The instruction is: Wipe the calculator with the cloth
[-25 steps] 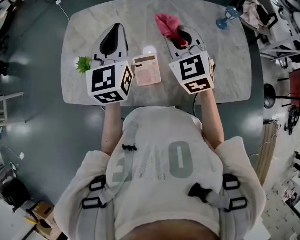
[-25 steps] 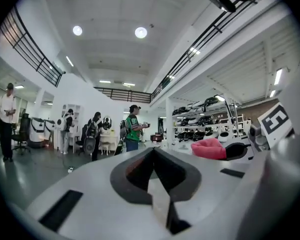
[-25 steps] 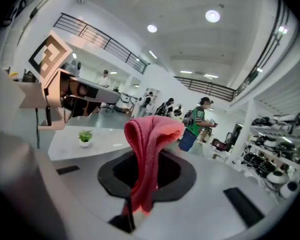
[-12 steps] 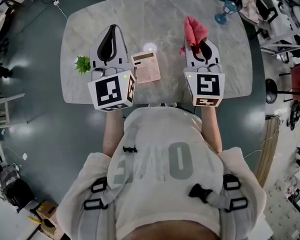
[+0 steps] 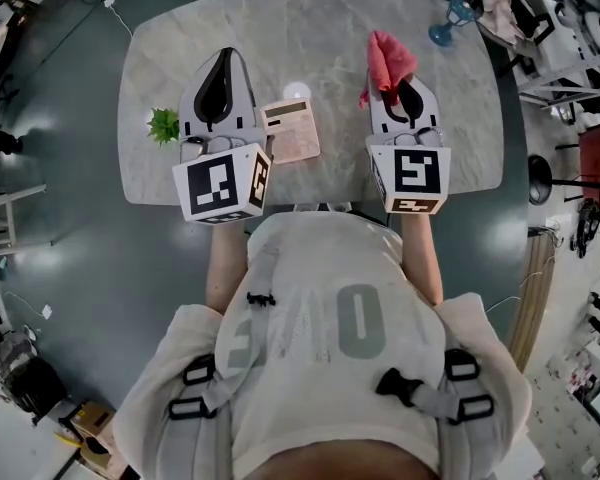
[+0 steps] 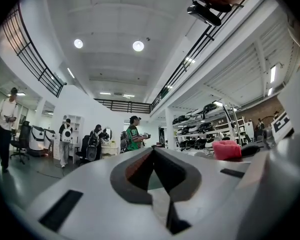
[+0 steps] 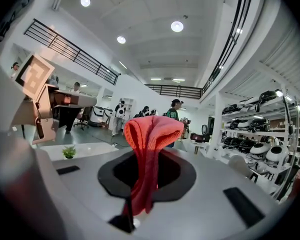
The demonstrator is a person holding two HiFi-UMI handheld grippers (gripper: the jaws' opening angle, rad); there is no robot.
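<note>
Calculator (image 5: pixel 291 131) is lying face-up near the front edge of the bench (image 5: pixel 310 28), between the two tongs and touching neither. Left tongs (image 6: pixel 152 153) are hovering pressed together with nothing in them. Right tongs (image 5: pixel 407 86) are pinching the red cloth (image 7: pixel 151 134), which is sticking out past their tips, clear of the bench and well apart from the calculator. I'm judging the cloth as picked up and the wiping as not happening yet; bringing it across is what's remaining.
</note>
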